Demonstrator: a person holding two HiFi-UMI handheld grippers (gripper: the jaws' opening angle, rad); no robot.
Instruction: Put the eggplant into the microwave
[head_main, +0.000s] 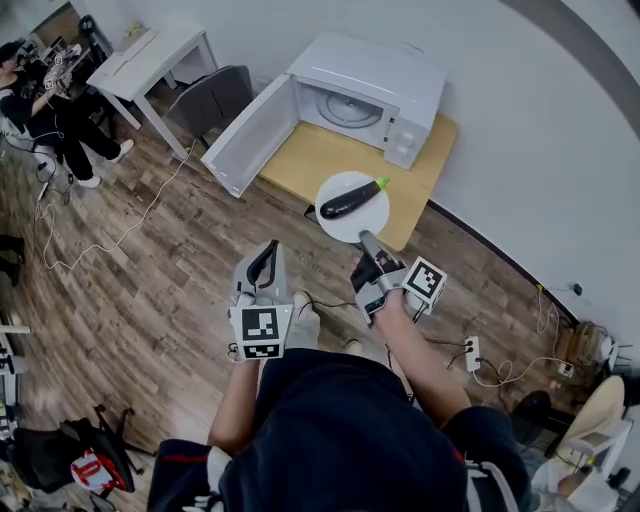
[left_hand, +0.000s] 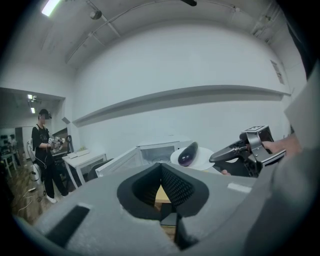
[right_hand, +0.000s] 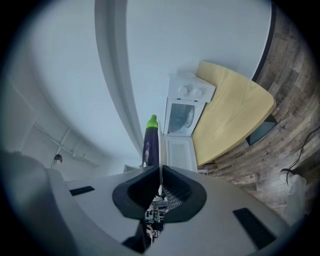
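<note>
r tool (head_main: 366, 241) grips plate (head_main: 344, 229) rim, eggplant (head_main: 350, 199) on plate just beyond

Eggplant (head_main: 352, 198) on plate (head_main: 345, 229), before microwave (head_main: 370, 90).

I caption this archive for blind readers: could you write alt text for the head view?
Seen from above, the right gripper holds a white plate by its rim, an eggplant lying on it, before a white microwave with its door open on a wooden table. The left gripper is alongside, jaws together, empty.

Dark eggplant (head_main: 352, 198) on plate (head_main: 345, 230); microwave (head_main: 372, 92) open
</note>
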